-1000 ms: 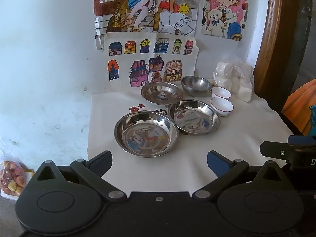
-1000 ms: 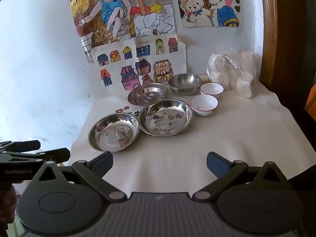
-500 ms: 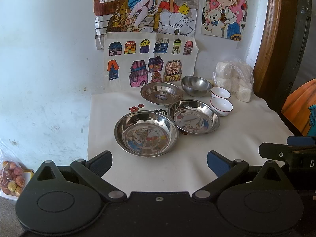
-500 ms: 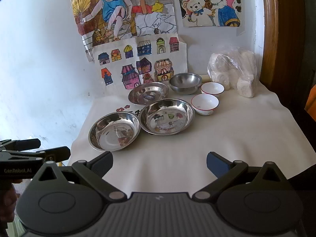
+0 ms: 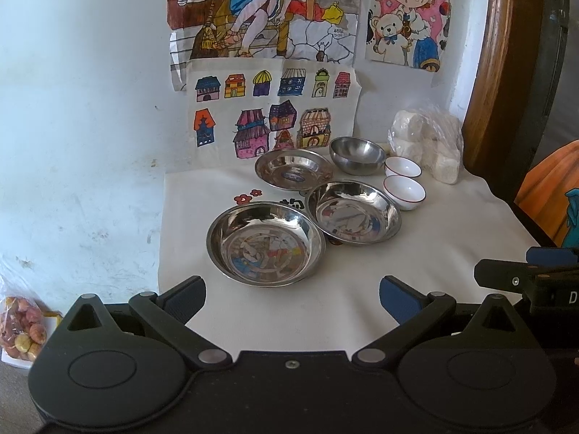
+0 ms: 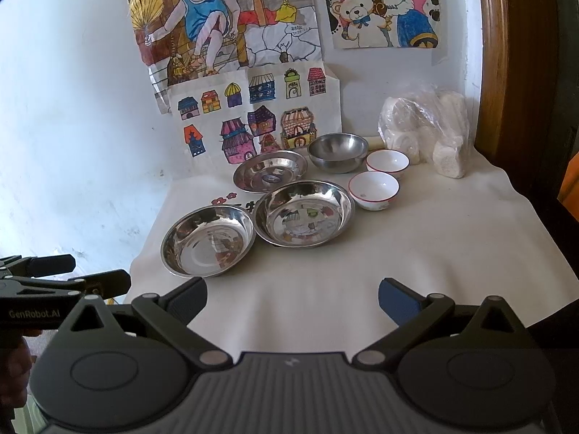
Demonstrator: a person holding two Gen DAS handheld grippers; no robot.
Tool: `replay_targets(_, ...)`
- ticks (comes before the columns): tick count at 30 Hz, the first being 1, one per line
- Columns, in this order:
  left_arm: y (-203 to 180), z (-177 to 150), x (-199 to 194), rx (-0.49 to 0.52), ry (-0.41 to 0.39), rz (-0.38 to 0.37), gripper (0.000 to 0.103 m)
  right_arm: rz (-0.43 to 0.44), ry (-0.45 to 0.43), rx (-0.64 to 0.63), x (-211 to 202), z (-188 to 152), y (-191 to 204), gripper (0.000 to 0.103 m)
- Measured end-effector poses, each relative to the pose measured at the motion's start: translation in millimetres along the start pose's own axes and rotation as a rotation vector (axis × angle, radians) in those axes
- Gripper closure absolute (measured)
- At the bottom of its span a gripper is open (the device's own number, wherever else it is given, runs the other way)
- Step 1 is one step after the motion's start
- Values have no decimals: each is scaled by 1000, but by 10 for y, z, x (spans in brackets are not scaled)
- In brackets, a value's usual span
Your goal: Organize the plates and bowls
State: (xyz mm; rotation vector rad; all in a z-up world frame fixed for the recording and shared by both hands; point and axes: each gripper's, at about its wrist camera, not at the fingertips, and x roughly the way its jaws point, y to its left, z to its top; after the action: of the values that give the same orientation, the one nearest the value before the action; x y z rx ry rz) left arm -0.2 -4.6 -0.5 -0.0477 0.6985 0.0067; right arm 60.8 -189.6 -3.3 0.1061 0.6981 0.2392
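Note:
Three steel plates lie on a white cloth: a near-left plate (image 5: 266,242) (image 6: 208,240), a middle plate (image 5: 353,211) (image 6: 303,212) and a far plate (image 5: 293,169) (image 6: 269,170). Behind them stands a steel bowl (image 5: 357,154) (image 6: 337,152). To its right sit two small white bowls with red rims, one farther (image 5: 402,167) (image 6: 387,161), one nearer (image 5: 404,191) (image 6: 373,190). My left gripper (image 5: 292,298) is open and empty, just short of the near-left plate. My right gripper (image 6: 292,300) is also open and empty, over the cloth's front part.
A clear bag of white blocks (image 5: 427,144) (image 6: 425,133) sits at the back right by a wooden frame (image 5: 503,65). Children's drawings (image 5: 275,83) hang on the white wall behind. A bag of snacks (image 5: 21,325) lies low on the left, beyond the table edge.

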Motion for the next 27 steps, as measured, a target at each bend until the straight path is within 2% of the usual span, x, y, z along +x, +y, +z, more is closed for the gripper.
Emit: replay_targets(27,-6,-6,25,2,4,0,1,-1,3,3,19,4,-3,0)
